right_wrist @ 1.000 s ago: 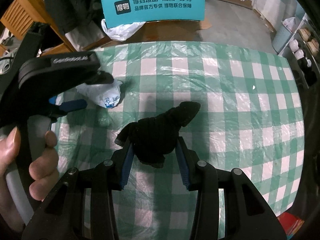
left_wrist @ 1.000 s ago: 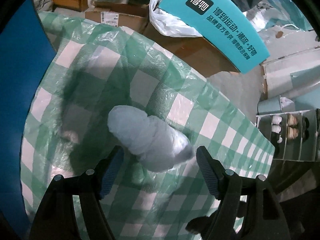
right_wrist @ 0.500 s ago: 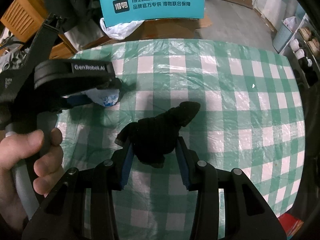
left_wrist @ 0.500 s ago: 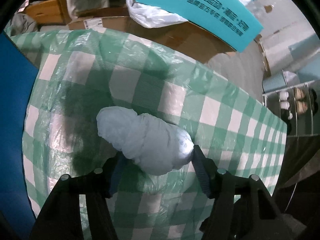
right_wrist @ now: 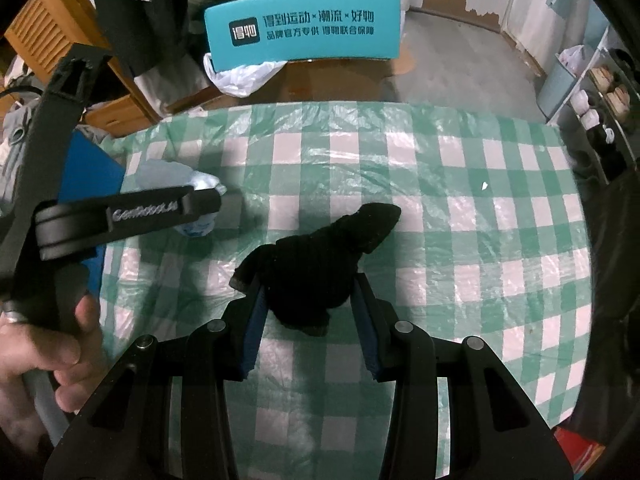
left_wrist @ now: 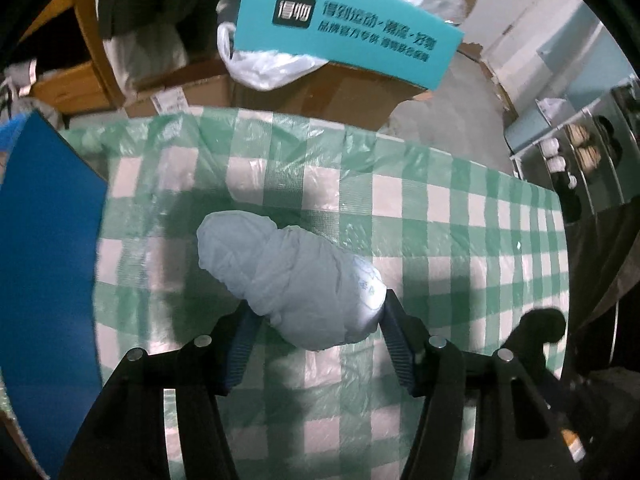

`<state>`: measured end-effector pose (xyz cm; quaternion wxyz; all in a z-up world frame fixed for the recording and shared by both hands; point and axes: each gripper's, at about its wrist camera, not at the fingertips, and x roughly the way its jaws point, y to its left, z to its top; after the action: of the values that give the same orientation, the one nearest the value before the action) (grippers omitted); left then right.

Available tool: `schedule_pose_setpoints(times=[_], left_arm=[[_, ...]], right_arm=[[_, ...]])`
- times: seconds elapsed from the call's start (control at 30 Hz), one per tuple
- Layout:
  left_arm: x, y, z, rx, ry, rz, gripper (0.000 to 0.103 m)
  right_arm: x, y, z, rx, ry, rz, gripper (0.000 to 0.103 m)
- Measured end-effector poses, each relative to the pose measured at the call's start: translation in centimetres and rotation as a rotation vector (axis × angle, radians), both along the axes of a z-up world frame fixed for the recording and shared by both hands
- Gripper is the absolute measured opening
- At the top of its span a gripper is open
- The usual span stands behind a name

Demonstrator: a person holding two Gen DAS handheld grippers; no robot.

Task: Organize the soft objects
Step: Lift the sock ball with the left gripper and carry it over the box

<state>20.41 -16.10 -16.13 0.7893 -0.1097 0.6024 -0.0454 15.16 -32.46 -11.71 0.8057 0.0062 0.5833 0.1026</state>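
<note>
Our left gripper (left_wrist: 316,334) has just closed its fingers, now pinching the pale rolled bundle (left_wrist: 292,280) above the bench (left_wrist: 460,240); our right gripper (right_wrist: 308,320) still pinches the black sock (right_wrist: 316,264).

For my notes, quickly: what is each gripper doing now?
Left gripper: closed on pale blue bundle.
Right gripper: closed on black sock.

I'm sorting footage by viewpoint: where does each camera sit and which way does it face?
Left wrist: on the left gripper, looking steeply down at the pale rolled bundle clamped between its fingers.
Right wrist: on the right gripper, facing down at the black sock it grips; the left hand shows.
Shared: checked tablecloth, teal sign.
</note>
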Motion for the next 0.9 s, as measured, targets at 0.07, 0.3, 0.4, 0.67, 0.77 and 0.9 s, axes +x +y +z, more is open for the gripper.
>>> schedule_pose_setpoints(times=[0.07,0.3,0.4,0.67,0.77,0.9], left_arm=[[-0.8,0.2,0.9,0.011,-0.023,-0.014,0.06],[-3.9,1.1,3.6,0.051,-0.09,-0.051,0.06],[-5.1,1.5,4.8,0.061,-0.121,-0.059,0.06],[-8.2,2.6,8.7,0.105,-0.214,-0.093,0.06],[-9.2,3.3,9.5,0.113,-0.229,-0.101,0.06],[-10.3,4.3,10.4,0.121,-0.245,-0.102,0.06]], right_arm=[[-0.1,0.0,0.5,-0.003,-0.01,0.001,0.04],[-1.0,0.3,2.3,-0.011,-0.05,0.014,0.04],[-1.4,0.7,3.0,-0.013,-0.059,0.019,0.041],[-2.2,2.4,5.6,0.007,-0.109,0.057,0.041],[-2.5,2.9,6.2,0.022,-0.117,0.07,0.041],[-3.0,3.8,6.8,0.025,-0.126,0.09,0.04]])
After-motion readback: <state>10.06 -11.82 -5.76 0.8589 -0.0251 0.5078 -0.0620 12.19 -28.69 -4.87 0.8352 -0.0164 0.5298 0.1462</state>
